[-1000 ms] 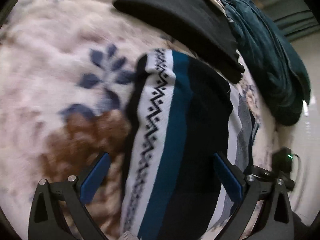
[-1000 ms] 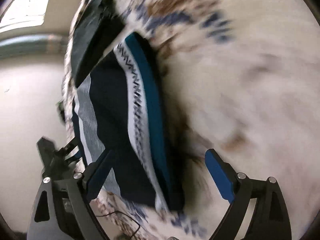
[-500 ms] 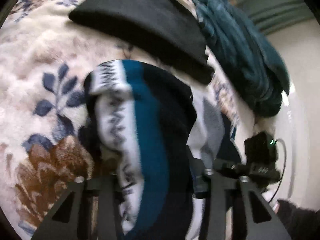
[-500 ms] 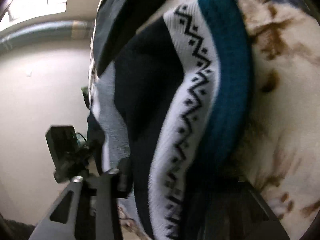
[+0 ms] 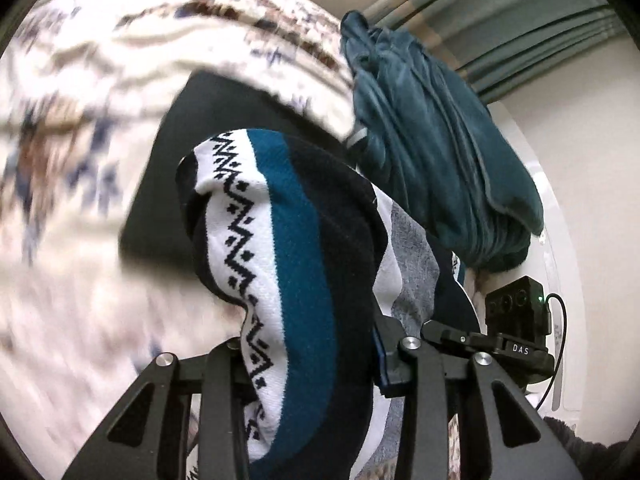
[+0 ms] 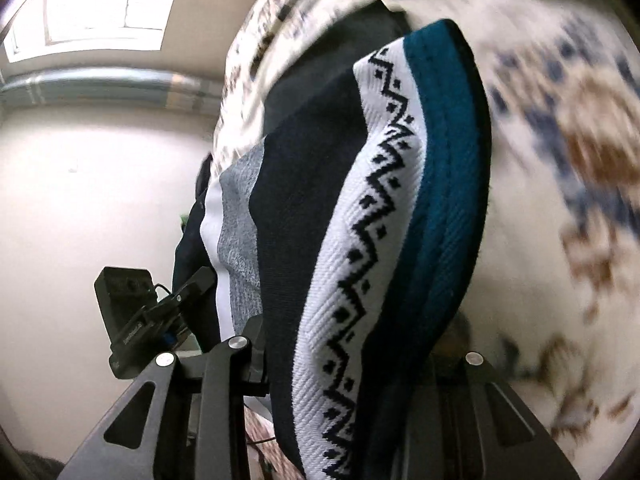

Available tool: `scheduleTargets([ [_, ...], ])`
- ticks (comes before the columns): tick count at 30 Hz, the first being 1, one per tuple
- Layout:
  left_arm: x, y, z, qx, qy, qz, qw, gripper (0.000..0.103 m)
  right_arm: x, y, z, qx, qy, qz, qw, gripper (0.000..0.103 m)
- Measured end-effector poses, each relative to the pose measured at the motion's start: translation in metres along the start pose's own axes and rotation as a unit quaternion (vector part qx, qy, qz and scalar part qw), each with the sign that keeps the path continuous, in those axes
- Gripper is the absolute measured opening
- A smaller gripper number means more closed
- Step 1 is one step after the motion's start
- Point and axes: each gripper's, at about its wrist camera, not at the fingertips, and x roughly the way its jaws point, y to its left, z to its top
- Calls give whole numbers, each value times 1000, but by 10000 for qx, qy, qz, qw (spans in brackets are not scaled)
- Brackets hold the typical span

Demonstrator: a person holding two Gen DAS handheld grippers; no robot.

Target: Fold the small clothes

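Lying behind the lifted sweater (image 5: 304, 264) at 12 o'clock in the left view is a black garment (image 5: 168, 184), flat on the blanket (image 5: 80, 80). A teal fleece (image 5: 436, 160) is bunching up at 1 o'clock, draped over the blanket's far edge and hanging down it. Curtains (image 5: 500, 28) in grey-green folds are showing behind the fleece at the top right, against a pale wall (image 5: 580, 128).

Both grippers are pinching the sweater, 1 on each side of it. The left gripper (image 5: 308, 360) is clamped on its striped knit, with the fabric bulging up between the 2 arms and filling the middle of the view. The right gripper (image 6: 352, 356) is clamped on the sweater (image 6: 360, 220) too, with the zigzag band and teal stripe running from 6 o'clock up to 12. In the right view the left gripper's black body (image 6: 156, 312) is sitting at 8 o'clock, close against the grey stripe; in the left view the right gripper's body (image 5: 516, 328) is sitting at 4 o'clock, a cable looping off it.

The blanket (image 6: 560, 200) is cream with brown and navy floral print, blurring with motion in both views. A bright window (image 6: 92, 4) is glowing at 10 o'clock in the right view, above a pale wall (image 6: 80, 200).
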Motion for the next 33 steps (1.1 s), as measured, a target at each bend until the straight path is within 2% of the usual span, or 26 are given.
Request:
scheduleTargets([
  [4,17,17,68,-37,13,-40,10000,33,16,22,61,47,-259,-13,9997,35],
  [5,27,24,88,-42,37,-30,10000,33,23,25,82,74,-327,-39,9994,35],
  [8,60,44,125,28,186,94,9998,34,47,29,117,143,-407,-163,9989,35],
  [12,97,81,152,163,650,530,9963,39,91,15,166,264,-290,-511,9979,35],
  [14,108,96,149,101,834,544,9950,52,116,11,182,262,-61,-935,9953,39],
  [15,109,102,147,-8,872,494,9950,58,119,7,184,281,9,-1043,9942,44],
  [17,104,110,139,-165,887,271,9956,61,117,-3,179,301,34,-1335,9906,65],
  [20,94,117,127,-181,903,173,9956,61,90,-12,167,75,-209,-1781,9838,68],
  [22,84,120,121,-197,806,250,9962,62,75,-17,162,96,-354,-1958,9800,68],
  [24,72,116,113,-94,603,540,9967,65,56,-20,156,94,-521,-2403,9692,69],
  [26,61,102,103,165,386,1045,9936,76,39,-18,142,8,-692,-2778,9581,75],
  [27,56,92,95,385,344,1407,9887,80,36,-9,135,-79,-764,-3022,9502,77],
  [28,53,84,89,543,330,1658,9841,89,32,-2,126,-188,-820,-3216,9431,81],
  [29,50,75,81,709,297,1864,9795,94,30,8,115,-363,-839,-3424,9351,89],
  [31,40,56,61,932,228,2252,9696,97,36,28,95,-581,-840,-3862,9167,95],
  [33,27,41,45,976,130,2540,9622,98,46,50,80,-642,-861,-4200,9012,96],
])
